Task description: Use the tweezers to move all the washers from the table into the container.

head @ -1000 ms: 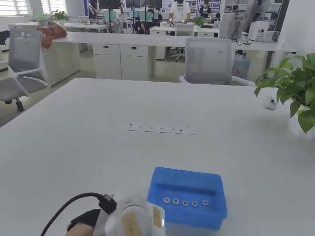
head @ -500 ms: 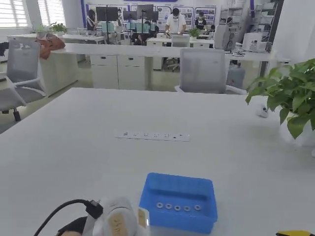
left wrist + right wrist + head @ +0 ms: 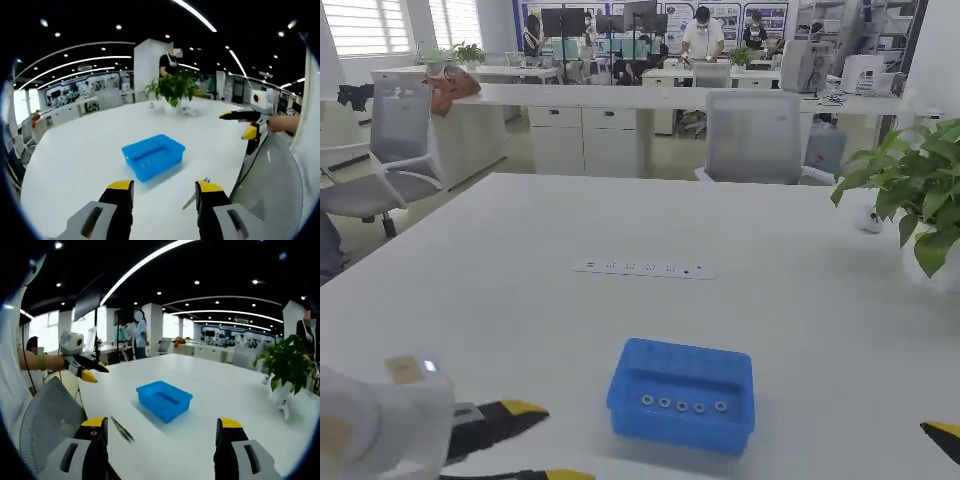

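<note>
A blue container (image 3: 680, 392) stands on the white table (image 3: 520, 300) with several washers (image 3: 682, 404) in a row inside it. Left of it, near the front edge, my left gripper (image 3: 534, 445) is open with nothing between its fingers. One yellow fingertip (image 3: 942, 434) of my right gripper shows at the lower right. In the left gripper view the open left gripper (image 3: 165, 192) faces the container (image 3: 152, 155), and the tweezers (image 3: 195, 197) lie on the table by its right jaw. My right gripper (image 3: 161, 427) is open; the tweezers (image 3: 122, 430) lie before its left jaw, short of the container (image 3: 165, 399).
A white power strip (image 3: 645, 268) lies mid-table beyond the container. A potted plant (image 3: 920, 190) stands at the right edge with a small white object (image 3: 870, 222) beside it. A grey chair (image 3: 752, 135) is at the far side; people work at desks behind.
The head camera has shifted. My left gripper has swung left and its open yellow-tipped fingers now show. The right gripper's tip sits higher at the lower right. Container and washers stay put.
</note>
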Demonstrator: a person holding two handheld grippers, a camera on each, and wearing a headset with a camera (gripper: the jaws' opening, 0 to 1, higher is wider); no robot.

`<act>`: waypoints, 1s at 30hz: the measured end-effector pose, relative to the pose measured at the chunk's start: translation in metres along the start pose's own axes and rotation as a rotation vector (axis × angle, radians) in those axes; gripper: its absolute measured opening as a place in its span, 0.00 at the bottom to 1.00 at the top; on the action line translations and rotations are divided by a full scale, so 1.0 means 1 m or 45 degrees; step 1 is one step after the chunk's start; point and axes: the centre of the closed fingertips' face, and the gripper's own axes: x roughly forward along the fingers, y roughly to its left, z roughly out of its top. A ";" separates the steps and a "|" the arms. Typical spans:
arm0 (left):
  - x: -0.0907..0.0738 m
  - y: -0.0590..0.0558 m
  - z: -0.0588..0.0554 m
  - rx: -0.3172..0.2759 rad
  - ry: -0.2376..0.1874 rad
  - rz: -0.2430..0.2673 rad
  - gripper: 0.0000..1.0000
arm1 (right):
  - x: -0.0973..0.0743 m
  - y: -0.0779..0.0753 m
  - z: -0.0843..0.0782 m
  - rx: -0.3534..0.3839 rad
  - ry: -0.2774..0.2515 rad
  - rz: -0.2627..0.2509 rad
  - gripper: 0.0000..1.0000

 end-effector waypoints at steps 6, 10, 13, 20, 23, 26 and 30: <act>-0.021 0.009 0.009 -0.132 -0.184 0.192 0.75 | -0.009 -0.013 0.017 0.057 -0.116 -0.101 0.96; -0.024 0.009 0.014 -0.226 -0.298 0.250 0.93 | -0.012 -0.015 0.023 0.121 -0.166 -0.126 0.99; -0.025 0.009 0.015 -0.219 -0.321 0.265 0.99 | -0.014 -0.015 0.030 0.121 -0.224 -0.165 0.99; -0.019 0.016 0.015 -0.242 -0.368 0.327 0.99 | -0.011 -0.013 0.032 -0.010 -0.225 -0.223 0.99; -0.019 0.019 0.012 -0.203 -0.355 0.347 0.99 | -0.010 -0.014 0.030 -0.030 -0.217 -0.226 0.99; -0.021 0.023 0.011 -0.257 -0.375 0.355 0.99 | -0.009 -0.018 0.024 0.005 -0.199 -0.225 0.99; -0.024 0.028 0.012 -0.270 -0.399 0.387 0.99 | -0.011 -0.024 0.023 0.024 -0.208 -0.255 0.99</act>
